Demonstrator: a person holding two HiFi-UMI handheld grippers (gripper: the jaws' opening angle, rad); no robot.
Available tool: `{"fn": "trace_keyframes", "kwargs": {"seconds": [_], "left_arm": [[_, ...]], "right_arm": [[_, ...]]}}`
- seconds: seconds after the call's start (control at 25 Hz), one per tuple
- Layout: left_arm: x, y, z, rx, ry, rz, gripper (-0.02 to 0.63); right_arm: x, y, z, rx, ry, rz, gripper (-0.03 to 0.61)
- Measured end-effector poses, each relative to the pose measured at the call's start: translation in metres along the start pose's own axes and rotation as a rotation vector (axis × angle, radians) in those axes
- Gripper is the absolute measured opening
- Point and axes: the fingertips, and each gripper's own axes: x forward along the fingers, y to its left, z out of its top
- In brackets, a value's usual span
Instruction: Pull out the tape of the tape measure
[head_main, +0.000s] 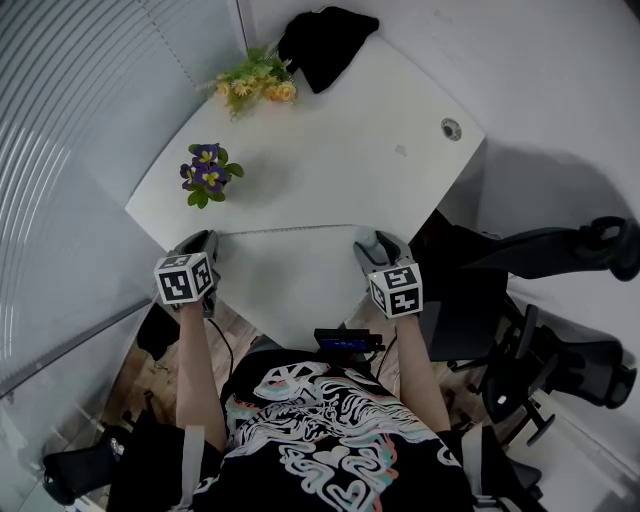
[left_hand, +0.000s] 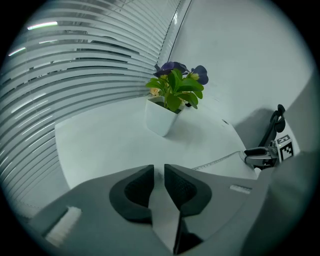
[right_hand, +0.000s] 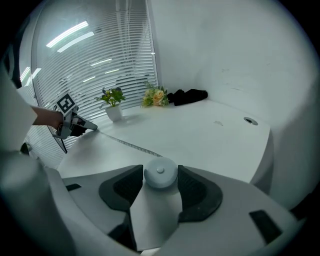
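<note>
A round white tape measure case (right_hand: 160, 178) sits between the pads of my right gripper (right_hand: 160, 171), which is shut on it at the table's near edge. Its thin tape (head_main: 290, 228) lies drawn out leftward along the white table (head_main: 330, 150) toward my left gripper (head_main: 205, 242). In the left gripper view the tape (left_hand: 217, 160) runs from beside my right pad to the right gripper (left_hand: 259, 157). My left gripper (left_hand: 159, 172) has a narrow gap between its pads, and only the tabletop shows through it. The right gripper view shows the tape (right_hand: 127, 144) reaching the left gripper (right_hand: 82, 125).
A small white pot of purple flowers (head_main: 205, 175) stands at the table's left. A yellow flower bunch (head_main: 255, 85) and a black cloth (head_main: 325, 40) lie at the far end. A cable hole (head_main: 452, 128) is at the right. Black office chairs (head_main: 560, 300) stand right of the table, window blinds left.
</note>
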Motion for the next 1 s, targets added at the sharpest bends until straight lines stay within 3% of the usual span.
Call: {"fn": "trace_keyframes", "kwargs": {"seconds": [0.32, 0.72, 1.0], "left_arm": [[-0.007, -0.006, 0.005, 0.044, -0.072, 0.010, 0.160], [-0.032, -0.037, 0.030, 0.146, -0.235, -0.060, 0.160], [-0.054, -0.068, 0.040, 0.192, -0.321, -0.136, 0.147]], "right_arm": [[-0.017, 0.003, 0.012, 0.070, -0.078, -0.038, 0.216], [-0.047, 0.017, 0.041, 0.138, -0.214, -0.066, 0.197], [-0.077, 0.028, 0.051, 0.175, -0.313, -0.087, 0.136]]}}
